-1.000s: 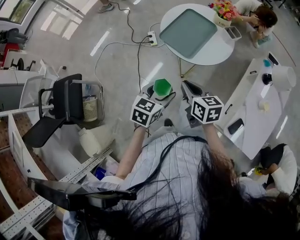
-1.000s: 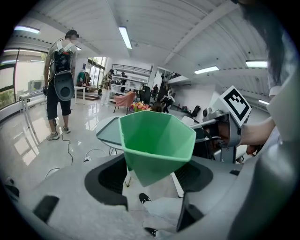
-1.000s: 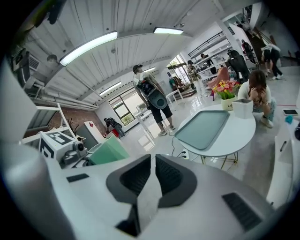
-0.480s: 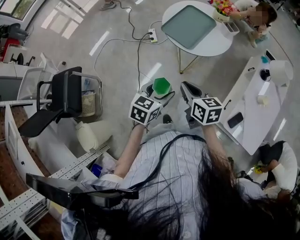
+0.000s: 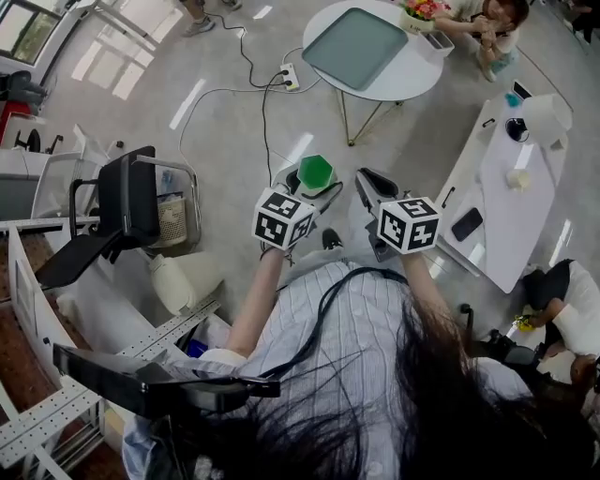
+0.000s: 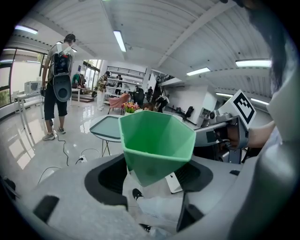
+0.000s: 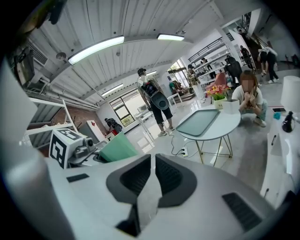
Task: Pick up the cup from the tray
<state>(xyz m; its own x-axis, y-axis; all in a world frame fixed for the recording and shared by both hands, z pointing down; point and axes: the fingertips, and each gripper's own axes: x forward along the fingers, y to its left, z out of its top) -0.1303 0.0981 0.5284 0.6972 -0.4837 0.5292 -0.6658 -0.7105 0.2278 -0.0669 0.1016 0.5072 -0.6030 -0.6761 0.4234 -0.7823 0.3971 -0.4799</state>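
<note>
A green faceted cup (image 5: pixel 316 172) hangs in the air over the floor, with my left gripper (image 5: pixel 314 180) shut on its lower part. In the left gripper view the cup (image 6: pixel 157 140) stands mouth-up between the two wide-set jaws of the left gripper (image 6: pixel 154 169). My right gripper (image 5: pixel 371 185) floats just to the right of it, its jaws together with nothing between them. The right gripper (image 7: pixel 153 169) looks toward the grey-green tray (image 7: pixel 201 121). That tray (image 5: pixel 354 47) lies bare on the round white table (image 5: pixel 414 73) some way ahead.
A black office chair (image 5: pixel 131 202) stands at the left. A power strip (image 5: pixel 289 77) with cables lies on the floor by the round table. A long white table (image 5: pixel 506 187) runs along the right. One person crouches beyond the round table (image 5: pixel 487 23); another stands further off (image 6: pixel 58 84).
The head view has shifted, so the round table and tray now sit further up and left. Both grippers and the cup keep the same hold and place.
</note>
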